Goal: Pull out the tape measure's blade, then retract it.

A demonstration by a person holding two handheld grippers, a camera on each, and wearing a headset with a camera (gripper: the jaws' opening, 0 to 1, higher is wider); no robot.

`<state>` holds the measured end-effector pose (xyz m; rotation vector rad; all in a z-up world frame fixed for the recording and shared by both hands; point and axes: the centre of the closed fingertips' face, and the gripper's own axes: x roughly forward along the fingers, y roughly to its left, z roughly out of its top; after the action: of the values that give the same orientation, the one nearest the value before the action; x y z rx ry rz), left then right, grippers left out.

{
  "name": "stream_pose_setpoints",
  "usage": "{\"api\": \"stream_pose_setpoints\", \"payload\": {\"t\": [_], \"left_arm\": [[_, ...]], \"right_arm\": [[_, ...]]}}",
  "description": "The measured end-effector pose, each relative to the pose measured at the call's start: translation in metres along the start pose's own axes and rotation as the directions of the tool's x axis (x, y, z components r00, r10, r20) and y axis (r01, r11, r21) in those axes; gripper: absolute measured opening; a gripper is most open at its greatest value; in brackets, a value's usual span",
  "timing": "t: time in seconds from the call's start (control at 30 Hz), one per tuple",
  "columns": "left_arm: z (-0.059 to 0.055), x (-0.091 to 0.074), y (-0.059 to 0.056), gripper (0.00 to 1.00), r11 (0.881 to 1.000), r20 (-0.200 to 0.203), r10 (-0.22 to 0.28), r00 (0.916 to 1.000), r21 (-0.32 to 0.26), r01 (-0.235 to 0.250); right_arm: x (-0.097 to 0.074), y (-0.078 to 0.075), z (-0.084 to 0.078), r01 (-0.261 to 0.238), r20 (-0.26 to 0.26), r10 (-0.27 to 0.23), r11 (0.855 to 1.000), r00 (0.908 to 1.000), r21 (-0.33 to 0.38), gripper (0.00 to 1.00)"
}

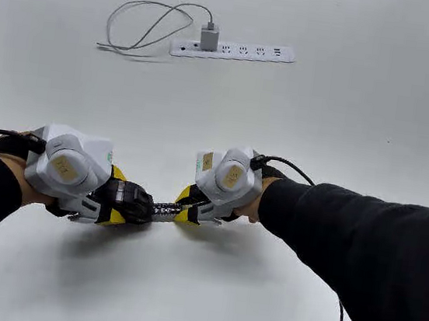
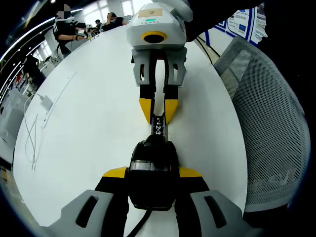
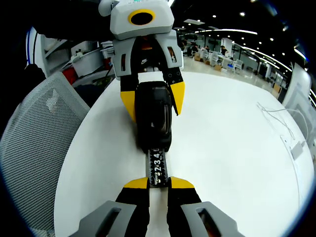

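Observation:
A black tape measure (image 1: 130,201) sits just above the white table, held between the yellow-tipped fingers of my left gripper (image 1: 120,198). In the left gripper view its case (image 2: 152,170) fills the space between my jaws. A short length of black blade (image 1: 165,211) with white numbers runs from the case to my right gripper (image 1: 187,211), which is shut on the blade's end. The right gripper view has the blade (image 3: 157,168) reaching from my fingertips to the case (image 3: 153,116). The two grippers face each other, close together.
A white power strip (image 1: 233,50) with a plugged-in charger and a looped grey cable (image 1: 147,23) lies at the far side of the table. A mesh chair (image 2: 266,118) stands by the table's near edge. People sit at desks far behind.

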<state>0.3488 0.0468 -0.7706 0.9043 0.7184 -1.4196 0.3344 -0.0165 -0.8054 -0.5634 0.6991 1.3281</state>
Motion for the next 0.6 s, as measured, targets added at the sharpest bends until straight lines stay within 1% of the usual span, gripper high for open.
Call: {"api": "stream_pose_setpoints", "payload": {"t": [0.6], "left_arm": [[0.001,0.0,-0.001,0.3,1.0,-0.004,0.003,1.0,0.004,-0.003]], "right_arm": [[-0.01,0.0,-0.011,0.017,-0.021,-0.017,1.0,0.9996,0.006,0.09]]}}
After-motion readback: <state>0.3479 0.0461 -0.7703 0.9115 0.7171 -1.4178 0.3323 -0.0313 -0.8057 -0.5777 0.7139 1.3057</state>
